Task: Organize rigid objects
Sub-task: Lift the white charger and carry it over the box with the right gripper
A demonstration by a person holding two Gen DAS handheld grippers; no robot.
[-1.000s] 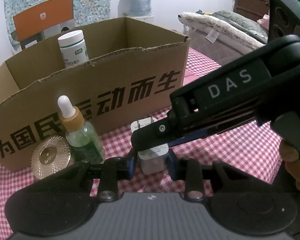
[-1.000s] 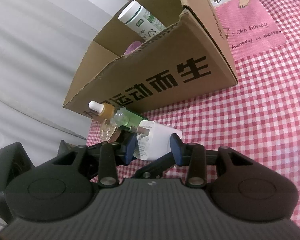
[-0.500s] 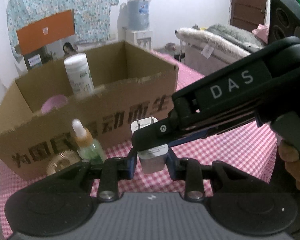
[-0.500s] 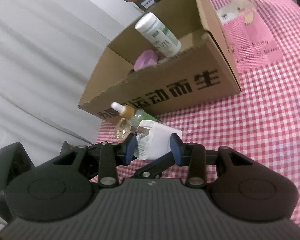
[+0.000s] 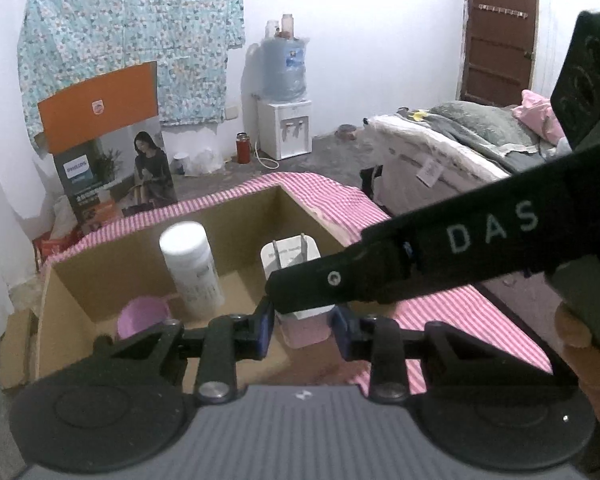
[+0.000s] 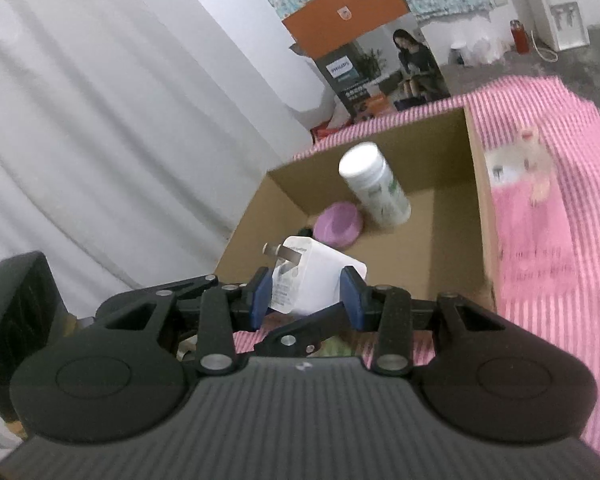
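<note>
A white plug charger [image 5: 305,323] [image 6: 309,280] with two metal prongs is held by both grippers together above the open cardboard box [image 5: 100,268] [image 6: 452,248]. My left gripper [image 5: 302,327] is shut on its sides. My right gripper [image 6: 307,295] is shut on it too, and its black finger crosses the charger in the left wrist view. Inside the box stand a white pill bottle [image 5: 191,268] [image 6: 374,190] and a pink bowl [image 5: 142,316] [image 6: 338,224].
The box sits on a pink checked tablecloth [image 5: 452,312] [image 6: 540,264]. Behind it are an orange Philips carton [image 5: 108,140], a water dispenser [image 5: 284,92] and a bed [image 5: 460,148]. A white curtain [image 6: 120,120] hangs on the left.
Both grippers have lifted the charger from the table in front of the box up over the box opening. The dropper bottle and gold lid have dropped out of view.
</note>
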